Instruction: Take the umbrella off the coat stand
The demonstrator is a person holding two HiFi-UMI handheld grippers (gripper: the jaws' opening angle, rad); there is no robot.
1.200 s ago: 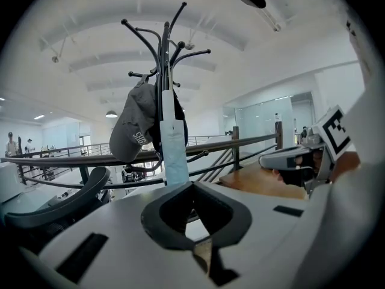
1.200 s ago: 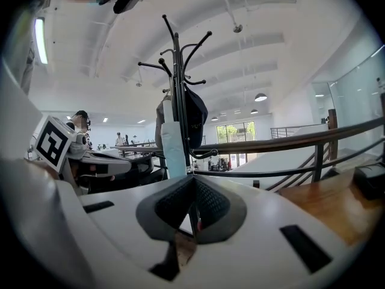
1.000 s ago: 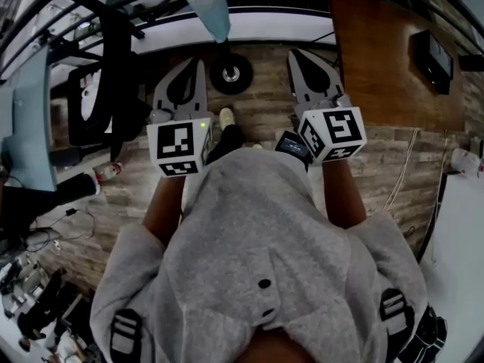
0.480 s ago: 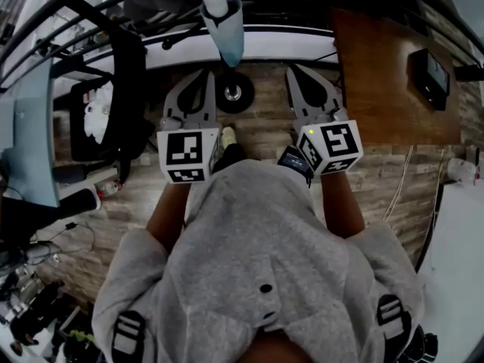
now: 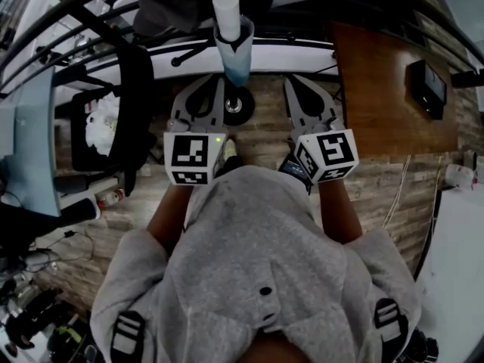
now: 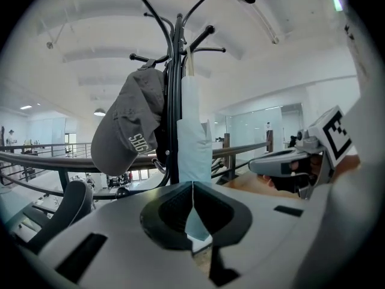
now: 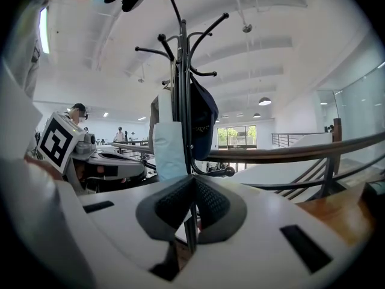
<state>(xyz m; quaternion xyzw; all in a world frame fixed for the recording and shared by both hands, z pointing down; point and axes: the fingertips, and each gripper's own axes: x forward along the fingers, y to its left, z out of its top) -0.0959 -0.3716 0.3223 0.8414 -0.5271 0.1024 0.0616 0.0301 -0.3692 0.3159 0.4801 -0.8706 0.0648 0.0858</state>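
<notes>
While your left claw (image 6: 192, 188) and right claw (image 7: 194, 182) are pressed together on nothing, the folded umbrella (image 6: 194, 125) hangs upright on the coat stand (image 6: 174, 71) dead ahead, nearer the left.

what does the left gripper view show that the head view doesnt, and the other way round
Only the left gripper view: the ceiling behind the stand, the white lettering on the grey cap, and the left gripper from behind, its fingers shut with nothing between them.
Only the head view: the stand's round base and the left gripper's marker cube.
Both: the pale blue umbrella hanging on the stand, and the right gripper.
</notes>
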